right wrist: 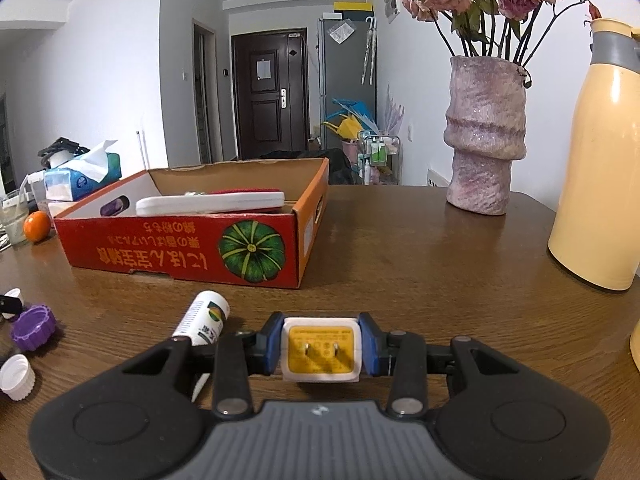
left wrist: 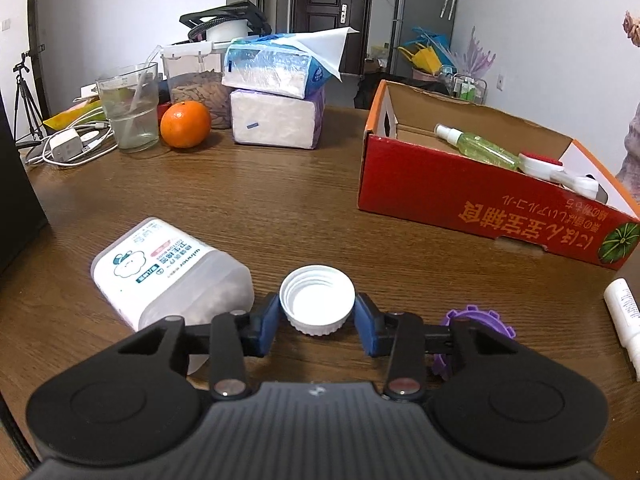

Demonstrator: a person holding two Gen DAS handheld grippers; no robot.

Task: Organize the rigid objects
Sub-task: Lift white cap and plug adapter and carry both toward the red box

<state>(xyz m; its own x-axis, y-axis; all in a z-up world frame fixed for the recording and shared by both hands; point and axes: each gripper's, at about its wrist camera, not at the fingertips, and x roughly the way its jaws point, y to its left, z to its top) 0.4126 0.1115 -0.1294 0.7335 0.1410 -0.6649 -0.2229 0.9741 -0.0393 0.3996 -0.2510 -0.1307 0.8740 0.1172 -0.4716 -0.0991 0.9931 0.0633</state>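
Observation:
My left gripper (left wrist: 317, 320) is shut on a white bottle cap (left wrist: 317, 300), held just above the wooden table (left wrist: 260, 200). A cotton-swab container (left wrist: 168, 276) lies to its left and a purple cap (left wrist: 476, 324) to its right. My right gripper (right wrist: 322, 346) is shut on a white and yellow plug adapter (right wrist: 321, 349). A white tube (right wrist: 204, 318) lies beside its left finger. The red cardboard box (left wrist: 472, 196) holds a green spray bottle (left wrist: 480, 146) and white items; it also shows in the right wrist view (right wrist: 180, 248).
A glass (left wrist: 130, 110), an orange (left wrist: 185, 124), tissue packs (left wrist: 276, 96) and a charger with cables (left wrist: 66, 146) stand at the far left. A vase (right wrist: 484, 136) and a yellow thermos (right wrist: 600, 160) stand right. A purple cap (right wrist: 34, 328) and a white cap (right wrist: 16, 376) lie left.

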